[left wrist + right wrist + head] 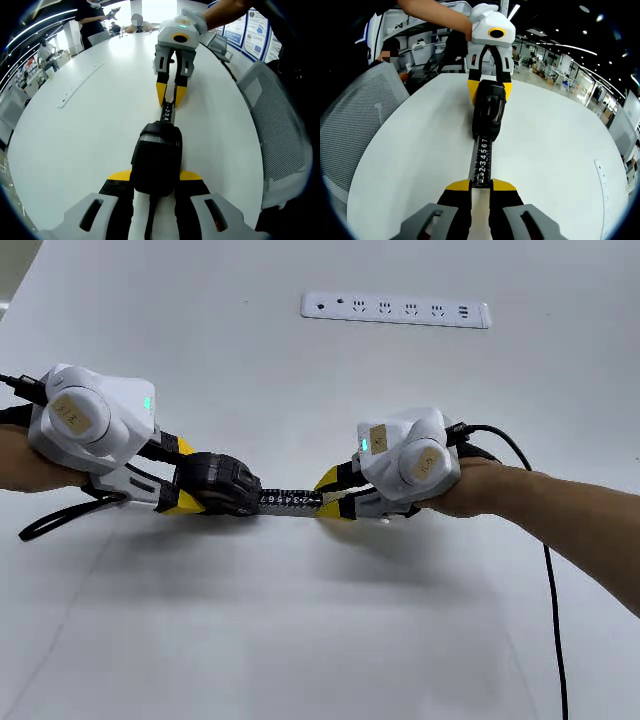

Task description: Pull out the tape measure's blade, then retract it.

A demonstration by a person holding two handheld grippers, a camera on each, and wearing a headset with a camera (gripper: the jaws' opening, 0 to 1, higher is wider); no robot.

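— What could go wrong from here?

— Your right tongs are pinched shut on the tip of the blade. If that pinch slips, the blade could snap back. Your left tongs clamp the tape measure by its sides, so a crooked pull might twist it loose.

— And how does it look?

— It's black and chunky, low at the white table between your hands. I can't tell if it's touching. A short run of dark, numbered blade is out.

white table holds a power strip, perhaps the tape measure.
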